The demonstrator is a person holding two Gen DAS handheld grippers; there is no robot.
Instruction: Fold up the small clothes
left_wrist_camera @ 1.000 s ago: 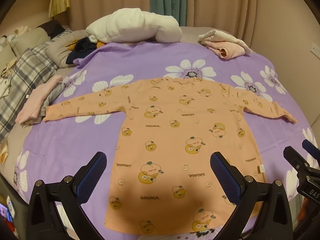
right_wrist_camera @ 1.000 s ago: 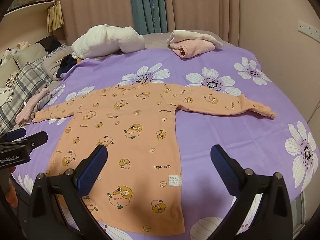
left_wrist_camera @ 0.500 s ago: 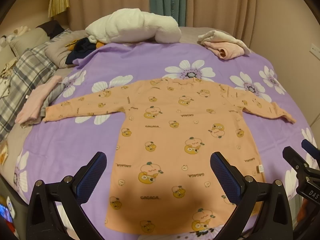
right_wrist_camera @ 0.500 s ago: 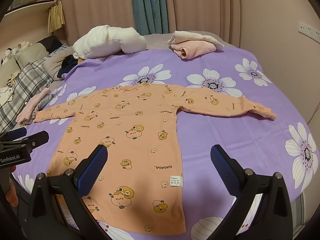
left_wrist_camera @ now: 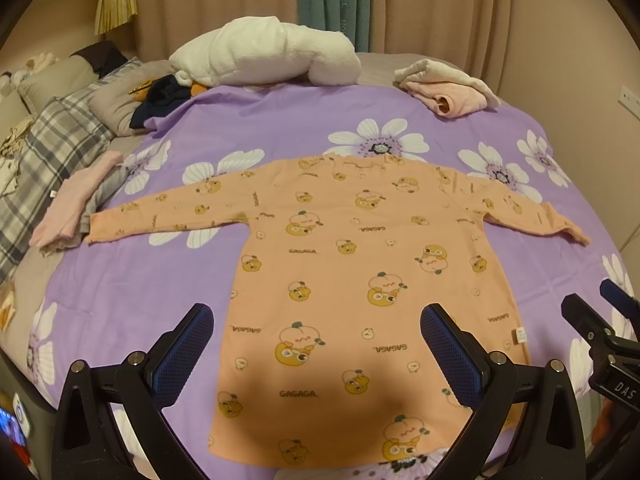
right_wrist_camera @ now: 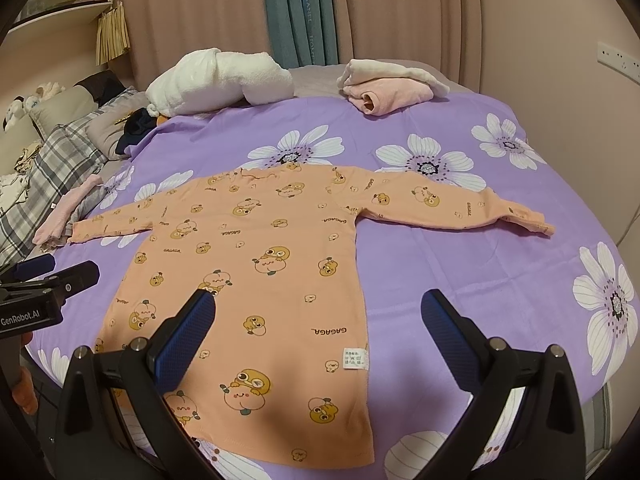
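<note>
The room is walled by long beige curtains (right_wrist_camera: 192,20) with a teal panel (right_wrist_camera: 298,12) between them; a white wall socket (right_wrist_camera: 614,58) sits on the right-hand wall. A bed fills most of both views, covered by a purple sheet (left_wrist_camera: 280,120) printed with large white flowers. A plaid blanket (left_wrist_camera: 48,148) lies along the bed's left edge. At the far side rests a bulky white bundle (left_wrist_camera: 264,54), with dark clothing (left_wrist_camera: 160,98) just beside it, and a folded cream and pink pile (right_wrist_camera: 390,84) further right. A pale pink garment (left_wrist_camera: 72,204) lies near the left edge, next to the left sleeve's cuff.

The orange long-sleeved top (left_wrist_camera: 360,280), patterned with cartoon figures, lies flat in the middle of the sheet, both sleeves spread out sideways, hem toward the cameras. A small white label (right_wrist_camera: 355,358) shows near its right side seam.

The left tool (left_wrist_camera: 316,344) hangs above the hem, fingers spread wide and empty. The right tool (right_wrist_camera: 316,336) hovers over the top's right lower edge, likewise spread and holding nothing.
</note>
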